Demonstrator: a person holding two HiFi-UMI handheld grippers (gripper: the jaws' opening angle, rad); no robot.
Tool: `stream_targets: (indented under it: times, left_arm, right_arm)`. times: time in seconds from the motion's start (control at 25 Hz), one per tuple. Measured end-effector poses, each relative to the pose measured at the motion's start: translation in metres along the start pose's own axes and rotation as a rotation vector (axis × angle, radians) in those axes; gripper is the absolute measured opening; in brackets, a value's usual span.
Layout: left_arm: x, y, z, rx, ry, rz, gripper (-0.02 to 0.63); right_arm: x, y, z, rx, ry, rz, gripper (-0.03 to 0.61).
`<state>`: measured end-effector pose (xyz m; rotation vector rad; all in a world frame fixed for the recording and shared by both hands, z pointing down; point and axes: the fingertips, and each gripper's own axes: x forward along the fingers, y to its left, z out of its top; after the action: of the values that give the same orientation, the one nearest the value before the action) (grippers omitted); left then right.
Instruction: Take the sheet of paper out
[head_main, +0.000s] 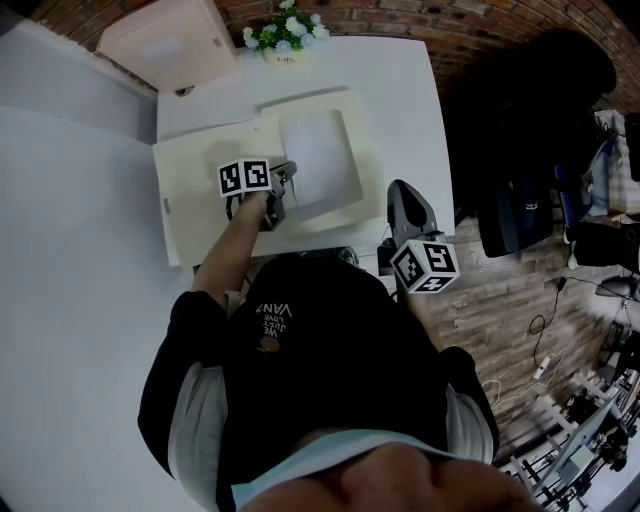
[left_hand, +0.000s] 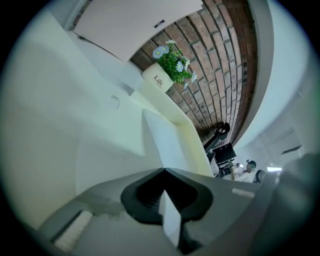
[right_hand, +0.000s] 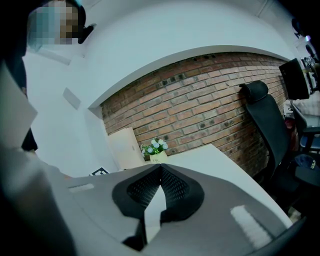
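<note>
Right gripper hovers near, fingers closed empty; left gripper pinches the sheet of paper, lengthwise near-to-far on cream folder.

grippers: 2 | sheet of paper: 1 | folder: 1 | flower pot: 1

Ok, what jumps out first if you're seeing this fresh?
The white sheet of paper lies on the cream folder in the middle of the table, with the left gripper shut on its near corner. The right gripper hangs shut and empty by the table's right edge; a pot of flowers stands at the far edge.
</note>
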<state>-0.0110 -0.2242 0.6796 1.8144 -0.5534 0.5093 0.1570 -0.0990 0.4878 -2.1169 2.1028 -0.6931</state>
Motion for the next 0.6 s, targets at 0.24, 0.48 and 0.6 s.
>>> stream_targets:
  times: [0.24,0.48,0.6]
  left_arm:
    - [-0.006,0.0,-0.001,0.02,-0.005,0.002,0.002]
    - [-0.017,-0.002,0.0,0.024,-0.035,-0.01,0.002]
    - [-0.024,-0.001,0.0,0.038,-0.049,-0.006,0.002]
  right_arm:
    - [0.001,0.004,-0.002,-0.003,0.003,0.016,0.0]
    - [0.003,0.011,-0.003,-0.007,0.012,0.044,0.0]
    - [0.005,0.016,-0.004,-0.011,0.016,0.061,0.001]
